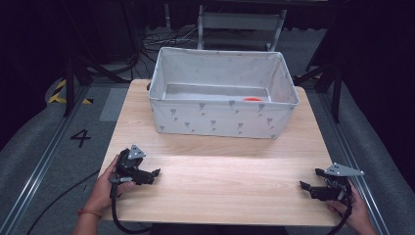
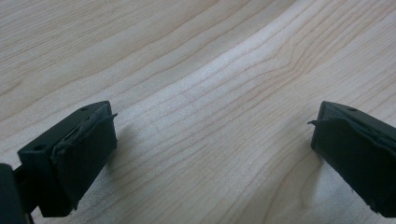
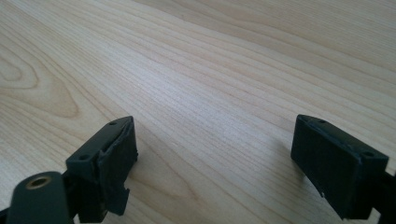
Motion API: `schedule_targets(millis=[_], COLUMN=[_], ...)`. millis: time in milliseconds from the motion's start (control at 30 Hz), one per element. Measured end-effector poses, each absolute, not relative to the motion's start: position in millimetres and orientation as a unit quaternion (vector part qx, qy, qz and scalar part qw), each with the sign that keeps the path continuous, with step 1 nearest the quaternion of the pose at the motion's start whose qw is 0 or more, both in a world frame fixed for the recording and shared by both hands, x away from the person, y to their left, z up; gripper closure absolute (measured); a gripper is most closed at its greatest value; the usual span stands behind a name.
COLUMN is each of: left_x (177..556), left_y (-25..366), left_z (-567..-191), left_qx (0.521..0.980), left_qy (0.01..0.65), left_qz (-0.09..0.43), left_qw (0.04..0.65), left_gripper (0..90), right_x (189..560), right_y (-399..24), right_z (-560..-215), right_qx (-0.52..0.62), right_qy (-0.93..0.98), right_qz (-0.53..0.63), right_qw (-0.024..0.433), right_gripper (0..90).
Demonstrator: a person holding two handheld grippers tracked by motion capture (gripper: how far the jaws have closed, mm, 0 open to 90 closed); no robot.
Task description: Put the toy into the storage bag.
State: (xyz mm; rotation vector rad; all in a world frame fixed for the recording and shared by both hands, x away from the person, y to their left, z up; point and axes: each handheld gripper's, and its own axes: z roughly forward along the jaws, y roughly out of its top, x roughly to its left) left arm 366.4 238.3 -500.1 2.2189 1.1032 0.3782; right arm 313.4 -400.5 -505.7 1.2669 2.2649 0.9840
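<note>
Bin [image 1: 215,120]: grey fabric box with small printed marks, at the far middle of the table [image 1: 220,186]; open top, long axis running left to right, long near wall facing the person.
Bin and fingers: well apart from both grippers, farther back on the table than either; bare wood between.
Red thing [image 1: 253,99]: a sliver of red on the bin floor, toward its right end, just behind the near wall; shape too hidden to tell.
Left gripper [image 1: 153,174]: at the near left of the table, held in the left hand [image 1: 105,183]; tips aimed right toward the table's middle.
Left fingers [image 2: 79,154]: spread wide, nothing between them; wood grain alone in the gap, pads low over the table top in the left gripper view.
Right gripper [image 1: 311,179]: at the near right edge of the table, held in the right hand [image 1: 355,210]; tips aimed left, toward the other gripper.
Right fingers [image 3: 109,158]: spread wide, pinching nothing; bare table between them in the right gripper view.
Grippers to each other: well apart, facing one another across the near strip of the table.
Floor mark [image 1: 80,137]: a black "4" on the grey floor, left of the table.
</note>
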Motion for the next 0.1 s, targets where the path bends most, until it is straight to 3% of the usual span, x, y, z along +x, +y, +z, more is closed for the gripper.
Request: schedule_targets(millis=[100], left_x=[366.4], left_y=[238.3], left_z=[-500.1], left_qx=[0.841], left_qy=[0.418], left_qz=[0.143], left_qw=[0.312], left_gripper=[0.5], right_x=[313.4], right_y=[-400.5], right_z=[-505.8], right_qx=[0.449], right_qy=[0.802], right_qz=[0.349], right_qw=[0.182], right_gripper=[14.8])
